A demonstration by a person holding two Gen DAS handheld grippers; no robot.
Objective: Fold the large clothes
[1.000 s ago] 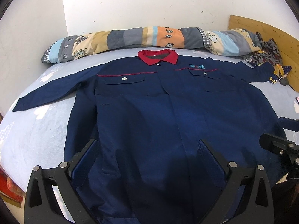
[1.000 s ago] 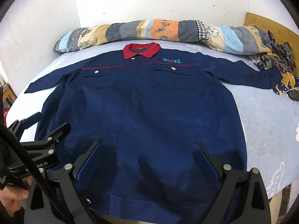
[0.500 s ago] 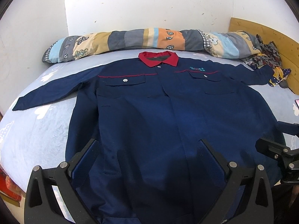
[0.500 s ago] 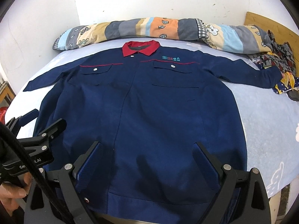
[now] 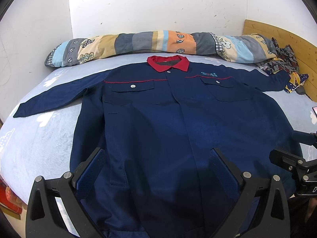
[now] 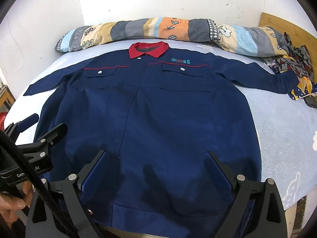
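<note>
Work jacket laid out flat, ready for its first fold

A pale blue bed (image 6: 281, 130) carries a navy work jacket (image 6: 158, 123), face up and spread flat, both sleeves out to the sides, red collar (image 6: 148, 49) toward a rolled patchwork quilt (image 6: 178, 29) at the far edge. The left tongs (image 5: 156, 170) and right tongs (image 6: 156, 170) hover wide open above the hem, holding nothing. The opening fold likely goes best if each pair pinches only a sleeve cuff or side seam and carries it across in one flat sweep, avoiding bunching. No containers are in view; loose patterned cloth (image 6: 295, 61) lies beside the far sleeve.
</note>
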